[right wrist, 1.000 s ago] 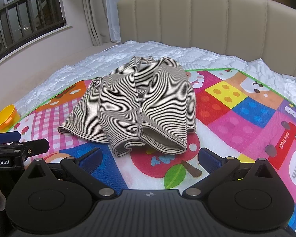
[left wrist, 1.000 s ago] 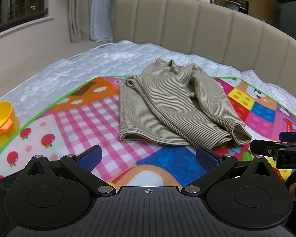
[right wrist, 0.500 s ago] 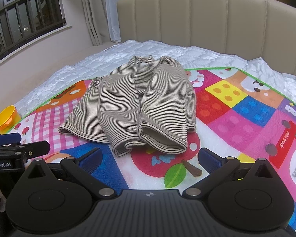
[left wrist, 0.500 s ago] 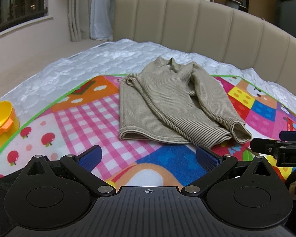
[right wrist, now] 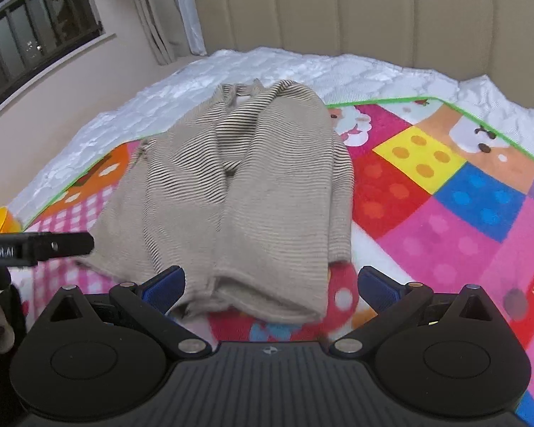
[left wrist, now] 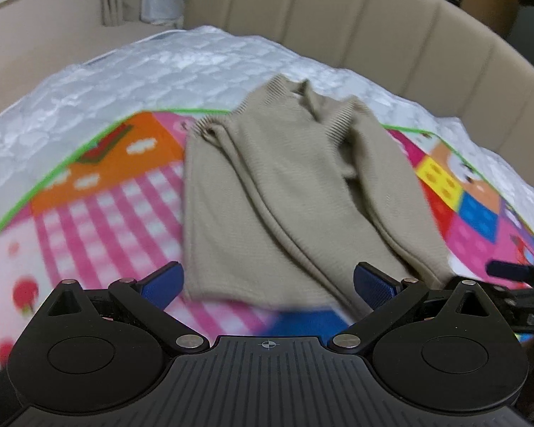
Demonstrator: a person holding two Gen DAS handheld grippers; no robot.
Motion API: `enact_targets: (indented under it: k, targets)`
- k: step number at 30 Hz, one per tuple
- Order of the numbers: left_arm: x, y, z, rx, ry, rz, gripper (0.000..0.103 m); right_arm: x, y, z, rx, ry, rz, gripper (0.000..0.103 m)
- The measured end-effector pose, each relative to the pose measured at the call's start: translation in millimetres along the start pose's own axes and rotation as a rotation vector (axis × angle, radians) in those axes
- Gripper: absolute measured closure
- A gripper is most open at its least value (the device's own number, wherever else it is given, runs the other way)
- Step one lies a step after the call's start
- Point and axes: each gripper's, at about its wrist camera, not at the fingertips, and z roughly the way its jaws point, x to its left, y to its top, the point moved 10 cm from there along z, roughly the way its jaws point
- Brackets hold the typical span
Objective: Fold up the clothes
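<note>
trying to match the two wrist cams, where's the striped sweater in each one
Left wrist view: the sweater fills the centre, its hem just ahead of the open left gripper.
Right wrist view: the sweater lies centre-left, its folded hem between the fingers of the open right gripper.
Shared landmark: the beige headboard behind it.

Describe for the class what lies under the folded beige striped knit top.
The folded beige striped knit top lies on a colourful patchwork play mat, with its collar end over the white quilted mattress. The mat pattern directly beneath is covered, so it cannot be seen.
</note>
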Motion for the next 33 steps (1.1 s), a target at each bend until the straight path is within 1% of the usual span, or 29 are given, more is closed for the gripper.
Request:
enact_targets:
  k: [4, 6, 7, 11, 13, 15, 16, 19, 20, 21, 23, 25, 26, 27, 28, 29, 30, 33]
  targets:
    - [23, 25, 37, 0.028, 0.02, -0.013, 0.0, -1, 36, 28, -0.065, -0.006, -0.032, 0.0]
    - [36, 33, 57, 0.042, 0.038, -0.037, 0.0, -2, 53, 50, -0.07, -0.003, -0.018, 0.0]
    - [45, 37, 67, 0.049, 0.052, -0.051, 0.0, -7, 57, 63, -0.053, -0.005, 0.011, 0.0]
    - [69, 45, 96, 0.085, 0.061, -0.094, 0.0, -26, 73, 115, 0.017, -0.013, 0.132, 0.0]
    - [76, 43, 106, 0.112, 0.054, -0.103, 0.0, -42, 66, 133, 0.072, 0.002, 0.251, 0.0]
    - [75, 41, 105, 0.112, 0.046, -0.081, 0.0, -46, 65, 132, 0.044, 0.014, 0.283, 0.0]
    - [74, 40, 105, 0.112, 0.042, -0.071, 0.0, -44, 64, 132, 0.054, 0.007, 0.267, 0.0]
    - [66, 35, 102, 0.127, 0.032, -0.036, 0.0, -33, 63, 134, 0.115, -0.023, 0.136, 0.0]
    - [63, 33, 101, 0.137, 0.034, -0.028, 0.0, -32, 65, 132, 0.108, -0.035, 0.131, 0.0]
    - [60, 31, 99, 0.147, 0.037, -0.019, 0.0, -31, 66, 131, 0.101, -0.046, 0.124, 0.004]
    - [54, 27, 96, 0.166, 0.042, -0.001, 0.006, -26, 67, 129, 0.097, -0.057, 0.09, 0.011]
    - [48, 24, 93, 0.186, 0.047, 0.017, 0.024, -22, 67, 128, 0.098, -0.06, 0.07, 0.018]
    - [45, 22, 91, 0.196, 0.049, 0.026, 0.028, -22, 66, 125, 0.105, -0.057, 0.073, 0.026]
    - [42, 20, 89, 0.205, 0.052, 0.035, 0.035, -21, 64, 120, 0.116, -0.051, 0.073, 0.035]
    - [39, 19, 88, 0.215, 0.054, 0.044, 0.044, -21, 61, 114, 0.13, -0.04, 0.075, 0.039]
    - [36, 17, 86, 0.225, 0.057, 0.052, 0.048, -20, 56, 108, 0.153, -0.024, 0.078, 0.045]
    - [33, 15, 84, 0.234, 0.059, 0.061, 0.052, -18, 51, 101, 0.178, -0.01, 0.079, 0.049]
    - [14, -13, 67, 0.316, 0.017, 0.106, 0.053, -16, 29, 79, 0.27, 0.003, 0.067, 0.053]
